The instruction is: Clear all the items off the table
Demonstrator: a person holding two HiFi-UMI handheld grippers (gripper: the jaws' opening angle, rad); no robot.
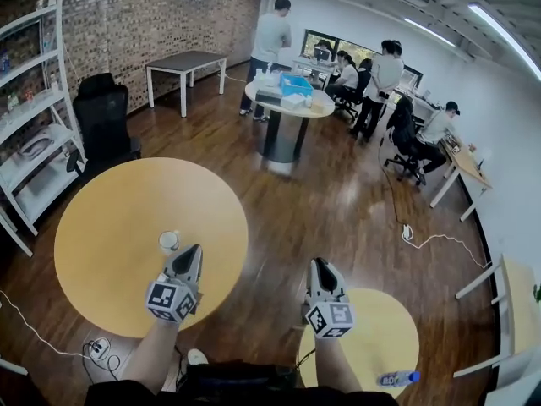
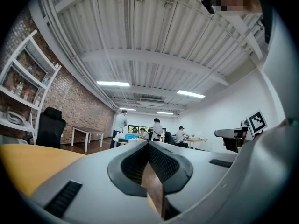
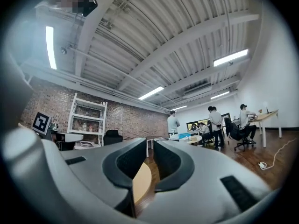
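Wide free tabletop (image 1: 110,227) — one cup (image 1: 169,241) stands just beside the left gripper (image 1: 193,250).

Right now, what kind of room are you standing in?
Probably a shared office or workshop room: people work at desks with rolling chairs, and a white shelf stands by a brick wall.

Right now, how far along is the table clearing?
It looks nearly done: the big round table holds only one small white cup. Nothing is in hand: the left gripper is shut and empty, the right gripper slightly open and empty. Left to do: remove that cup, just ahead of the left gripper.
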